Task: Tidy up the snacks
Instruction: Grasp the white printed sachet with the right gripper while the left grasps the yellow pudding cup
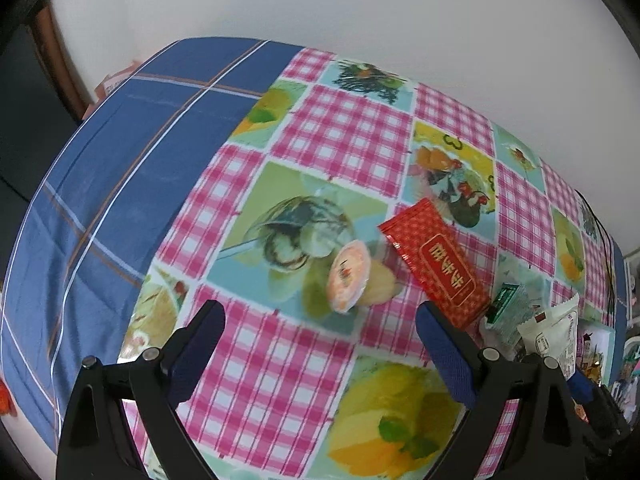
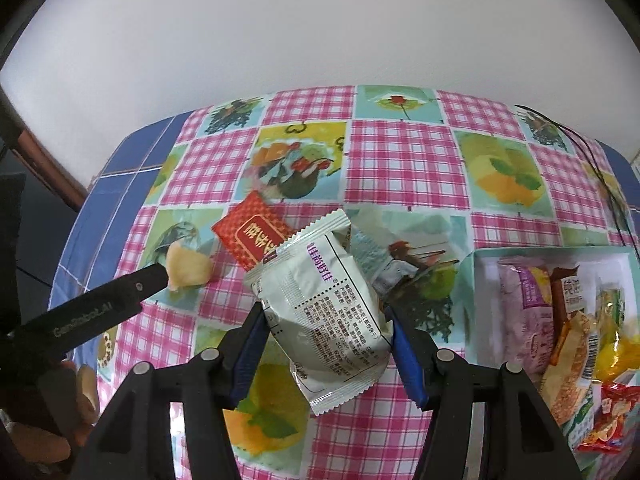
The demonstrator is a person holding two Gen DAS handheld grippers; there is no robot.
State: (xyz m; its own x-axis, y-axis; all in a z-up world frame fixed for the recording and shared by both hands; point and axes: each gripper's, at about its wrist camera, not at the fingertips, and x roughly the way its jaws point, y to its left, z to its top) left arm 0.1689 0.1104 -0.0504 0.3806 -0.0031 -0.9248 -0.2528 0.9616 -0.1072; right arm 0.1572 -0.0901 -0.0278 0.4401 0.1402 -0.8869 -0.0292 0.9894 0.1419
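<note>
My right gripper [image 2: 325, 320] is shut on a white snack packet [image 2: 320, 304] and holds it above the table; the packet also shows in the left wrist view [image 1: 554, 334]. My left gripper [image 1: 320, 320] is open and empty, just short of a jelly cup [image 1: 349, 276] lying on its side. A red packet [image 1: 436, 262] lies right of the cup, with a green sachet [image 1: 506, 306] beyond it. In the right wrist view the left gripper's finger [image 2: 100, 304] reaches toward the jelly cup [image 2: 188, 268] beside the red packet [image 2: 252, 236].
A white box [image 2: 484, 300] at the right holds several snack packets. The table wears a pink checked cloth [image 1: 340, 136] over a blue cloth [image 1: 120, 152]. A black cable [image 2: 600, 176] runs along the far right. A white wall stands behind.
</note>
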